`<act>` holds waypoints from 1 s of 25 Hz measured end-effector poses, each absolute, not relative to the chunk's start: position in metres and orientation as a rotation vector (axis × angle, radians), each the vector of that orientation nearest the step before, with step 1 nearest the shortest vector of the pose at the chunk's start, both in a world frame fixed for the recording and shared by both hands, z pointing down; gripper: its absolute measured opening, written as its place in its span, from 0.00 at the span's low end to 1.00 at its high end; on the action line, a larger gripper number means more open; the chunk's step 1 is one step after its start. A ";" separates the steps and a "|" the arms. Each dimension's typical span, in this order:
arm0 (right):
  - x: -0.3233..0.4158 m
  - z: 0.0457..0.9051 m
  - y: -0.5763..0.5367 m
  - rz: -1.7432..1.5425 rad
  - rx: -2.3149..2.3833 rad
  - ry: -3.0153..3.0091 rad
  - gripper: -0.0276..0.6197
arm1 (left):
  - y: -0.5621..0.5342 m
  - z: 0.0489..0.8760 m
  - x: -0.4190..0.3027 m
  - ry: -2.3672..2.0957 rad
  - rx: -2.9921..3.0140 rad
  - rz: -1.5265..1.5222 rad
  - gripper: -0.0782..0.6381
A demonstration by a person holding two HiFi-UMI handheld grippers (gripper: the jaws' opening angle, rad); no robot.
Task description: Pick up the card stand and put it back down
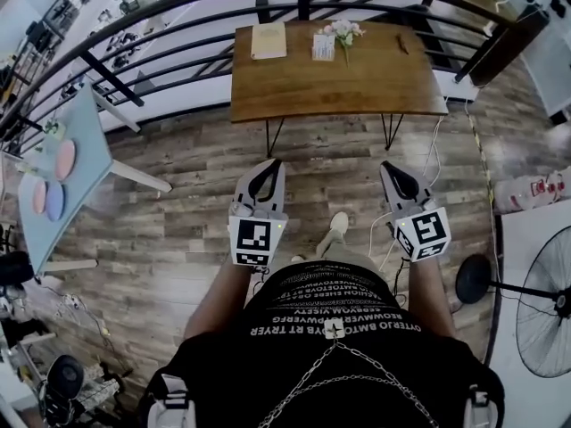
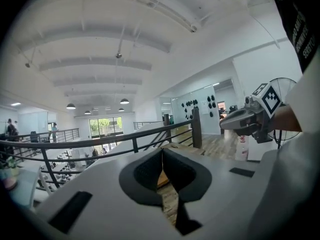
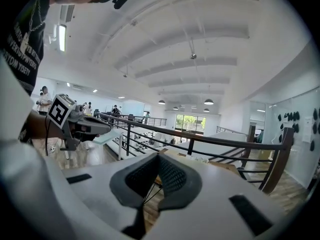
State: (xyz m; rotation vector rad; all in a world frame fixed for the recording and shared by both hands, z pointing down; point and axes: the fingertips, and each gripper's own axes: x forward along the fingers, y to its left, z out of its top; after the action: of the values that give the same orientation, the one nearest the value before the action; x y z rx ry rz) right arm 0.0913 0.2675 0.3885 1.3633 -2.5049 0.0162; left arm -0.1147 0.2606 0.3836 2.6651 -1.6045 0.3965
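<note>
A wooden table (image 1: 357,83) stands on the plank floor (image 1: 178,185), its far edge against the railing (image 1: 178,7). At its far left corner, as the person faces it, a tan pad (image 1: 268,40) lies flat. Midway along the far edge is a white card stand (image 1: 323,46), with flowers (image 1: 344,31) just beside it on the right. A small dark bit (image 1: 403,45) lies toward the far right corner.

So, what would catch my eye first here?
The left gripper and right gripper, each with a black-and-white marker cube, held out side by side, both shut and empty. Ahead of them stands a wooden table against the dark railing, with a small card stand and flowers at its far edge.
</note>
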 end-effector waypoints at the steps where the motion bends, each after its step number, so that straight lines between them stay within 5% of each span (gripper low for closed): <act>1: 0.094 0.390 0.258 0.020 1.364 -2.509 0.07 | 0.254 0.383 -0.115 -1.619 2.664 0.407 0.15; 25: 0.134 0.397 0.121 0.060 1.273 -2.560 0.07 | 0.124 0.374 -0.093 -1.795 2.590 0.456 0.15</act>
State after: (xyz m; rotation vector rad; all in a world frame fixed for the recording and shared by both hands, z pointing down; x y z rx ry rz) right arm 0.1340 0.1210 0.3965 1.2731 -2.5600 0.0598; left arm -0.0925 0.1236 0.3739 2.5899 -1.7954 0.4562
